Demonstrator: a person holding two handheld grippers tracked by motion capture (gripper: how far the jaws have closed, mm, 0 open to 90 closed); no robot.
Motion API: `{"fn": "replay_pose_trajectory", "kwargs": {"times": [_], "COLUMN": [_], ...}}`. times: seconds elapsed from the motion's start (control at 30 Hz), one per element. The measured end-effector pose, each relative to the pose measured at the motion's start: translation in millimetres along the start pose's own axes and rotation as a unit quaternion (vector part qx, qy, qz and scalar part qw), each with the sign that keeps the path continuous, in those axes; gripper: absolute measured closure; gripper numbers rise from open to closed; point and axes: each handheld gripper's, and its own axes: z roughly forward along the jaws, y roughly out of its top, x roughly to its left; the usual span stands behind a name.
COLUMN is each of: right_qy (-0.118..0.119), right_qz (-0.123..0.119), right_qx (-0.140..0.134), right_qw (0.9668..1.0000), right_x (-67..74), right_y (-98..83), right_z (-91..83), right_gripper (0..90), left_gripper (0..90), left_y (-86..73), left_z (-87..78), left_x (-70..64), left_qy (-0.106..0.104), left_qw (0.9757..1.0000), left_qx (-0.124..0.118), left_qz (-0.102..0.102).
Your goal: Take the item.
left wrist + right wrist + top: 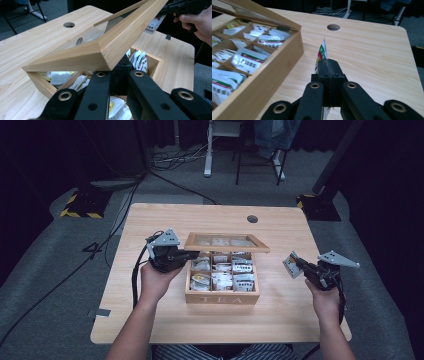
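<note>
A wooden tea box [222, 297] marked TEA stands mid-table, its compartments full of white tea bags [243, 281]. Its glass-paned lid [227, 242] is raised partway. My left gripper [192, 255] is shut, its tips [122, 67] tucked under the lid's [110, 47] left front corner, which rests on them. To the right of the box, my right gripper [300, 266] is shut on a single tea bag [290, 265], held upright above the table. In the right gripper view the tea bag [322, 53] sticks up from the shut gripper [329, 63], beside the box wall [269, 82].
A cable hole [252, 219] lies in the tabletop behind the box. Bare wood surrounds the box on all sides. Cables trail off the table's left edge onto the grey floor. Chair and desk legs stand far behind.
</note>
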Motion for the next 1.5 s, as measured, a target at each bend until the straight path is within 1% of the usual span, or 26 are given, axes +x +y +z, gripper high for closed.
{"fn": "replay_pose_trajectory", "kwargs": {"times": [0.1,0.23,0.37,0.43,0.5,0.6,0.67,0.7,0.8,0.97,1.03,1.17,1.33,1.4,1.43,1.5], "right_qy": [-0.005,-0.011,-0.016,-0.019,-0.017,-0.015,-0.006,-0.001,0.006,0.015,0.014,0.01,0.002,-0.007,-0.013,-0.026], "right_qz": [0.008,0.009,0.006,0.009,0.018,0.019,0.023,0.026,0.024,0.033,0.036,0.038,0.034,0.03,0.026,0.008], "right_qx": [0.005,0.014,0.014,0.016,0.019,0.021,0.024,0.023,0.027,0.031,0.036,0.033,0.035,0.036,0.039,0.042], "right_qw": [0.9999,0.9998,0.9998,0.9997,0.9995,0.9995,0.9994,0.9994,0.9993,0.9988,0.9986,0.9987,0.9988,0.9989,0.9988,0.9988], "right_x": [-3.4,-5.7,-8.0,-10.1,-12.8,-15.0,-16.3,-16.5,-15.5,-14.1,-13.8,-15.9,-18.0,-18.0,-17.6,-16.9], "right_y": [-5.4,-12.6,-18.2,-21.8,-25.5,-30.2,-31.9,-32.6,-34.1,-37.6,-38.8,-39.1,-39.6,-40.0,-40.4,-41.4], "right_z": [4.6,12.0,17.8,21.1,25.1,29.2,31.5,32.4,35.0,41.3,42.9,43.5,43.0,43.1,43.5,44.0], "right_gripper": [90.0,90.0,90.0,90.0,90.0,90.0,89.9,89.9,89.8,89.7,89.6,89.5,88.2,85.3,80.9,69.5], "left_gripper": [89.9,89.9,89.9,90.0,90.0,90.0,90.0,89.9,89.9,89.9,89.9,89.9,89.9,89.9,89.9,89.9], "left_y": [0.0,0.0,-0.3,-0.3,-0.4,-0.5,-0.6,-0.6,-0.7,-0.6,-0.8,-0.9,-0.9,-0.9,-0.9,-0.9], "left_z": [0.1,0.1,0.2,0.3,0.3,0.3,0.3,0.3,0.4,0.3,0.3,0.3,0.3,0.3,0.4,0.4], "left_x": [-0.3,-0.4,-1.0,-1.0,-1.2,-1.3,-1.1,-1.0,-1.2,-1.5,-1.6,-1.8,-1.9,-2.0,-1.9,-1.9], "left_qy": [0.001,0.002,0.003,0.003,0.003,0.003,0.002,0.001,0.001,0.002,0.001,0.002,0.002,0.002,0.002,0.002], "left_qw": [1.0,1.0,1.0,1.0,1.0,1.0,1.0,1.0,1.0,1.0,1.0,1.0,1.0,1.0,1.0,1.0], "left_qx": [0.0,0.001,-0.001,-0.001,-0.001,-0.001,-0.001,-0.001,-0.001,0.001,0.001,0.002,0.002,0.002,0.002,0.002], "left_qz": [0.0,0.001,0.001,0.001,0.0,0.0,0.0,0.001,0.0,-0.001,-0.001,-0.002,-0.002,-0.002,-0.002,-0.002]}}
